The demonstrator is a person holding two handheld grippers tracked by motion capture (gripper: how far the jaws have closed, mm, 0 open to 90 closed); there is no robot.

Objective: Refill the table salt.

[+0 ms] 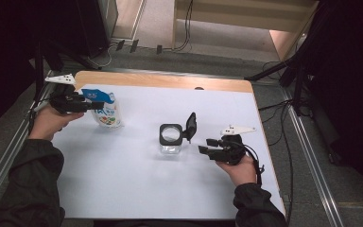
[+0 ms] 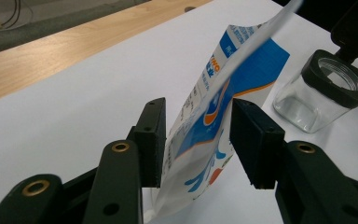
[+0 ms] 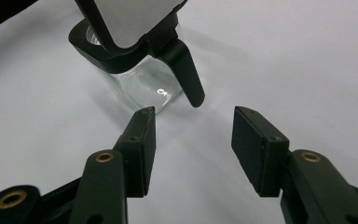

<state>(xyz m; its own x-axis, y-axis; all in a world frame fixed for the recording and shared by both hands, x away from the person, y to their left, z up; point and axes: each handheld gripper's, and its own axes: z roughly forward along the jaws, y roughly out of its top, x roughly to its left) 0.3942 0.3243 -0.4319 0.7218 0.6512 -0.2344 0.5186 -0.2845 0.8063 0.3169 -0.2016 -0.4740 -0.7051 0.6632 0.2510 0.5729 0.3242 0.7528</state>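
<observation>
Straddling the blue-and-white pouch (image 2: pixel 214 112) at ten o'clock on the surface (image 1: pixel 137 189), the left hand-held gripper (image 2: pixel 198 140) hasn't clamped yet, while the right hand-held gripper (image 3: pixel 193 144) waits half-open beside the open-lidded glass jar (image 1: pixel 171 138), pouring undone.

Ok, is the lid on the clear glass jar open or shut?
Open: the black hinged lid stands up beside the clear glass jar, and its round mouth is uncovered.
</observation>
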